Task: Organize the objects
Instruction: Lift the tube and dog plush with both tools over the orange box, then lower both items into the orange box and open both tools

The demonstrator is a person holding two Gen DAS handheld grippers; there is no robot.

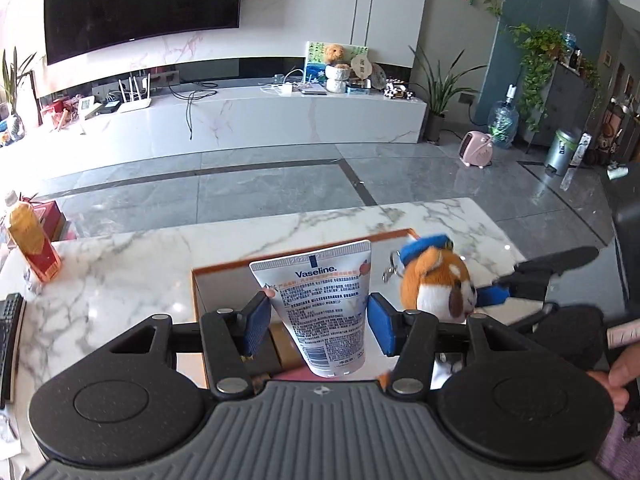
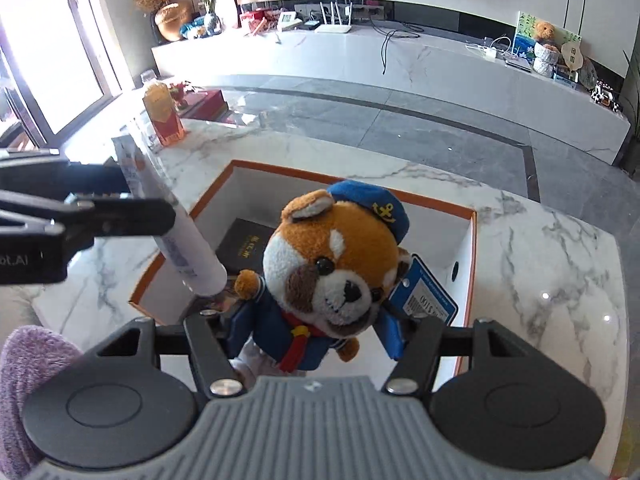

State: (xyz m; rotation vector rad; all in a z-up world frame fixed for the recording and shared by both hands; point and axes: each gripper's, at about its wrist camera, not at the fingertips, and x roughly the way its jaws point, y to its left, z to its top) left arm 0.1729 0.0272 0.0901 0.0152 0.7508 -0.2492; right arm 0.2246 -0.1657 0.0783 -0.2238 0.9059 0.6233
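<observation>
My left gripper (image 1: 318, 320) is shut on a white Vaseline tube (image 1: 324, 304), cap end down, held over the orange-rimmed white box (image 1: 224, 268). My right gripper (image 2: 316, 328) is shut on a plush dog (image 2: 332, 260) in a blue sailor hat and jacket, held over the same box (image 2: 468, 248). In the right wrist view the tube (image 2: 188, 244) slants down toward the box's left side, with the left gripper (image 2: 80, 216) beside it. The plush (image 1: 436, 280) shows right of the tube in the left wrist view. A dark flat box (image 2: 244, 246) lies inside the box.
The box sits on a marble table (image 1: 120, 280). A yellow drink bottle with red label (image 1: 32, 240) stands at the table's far left, and a remote (image 1: 8, 328) lies at the left edge. A TV bench (image 1: 240, 120) stands beyond the grey floor.
</observation>
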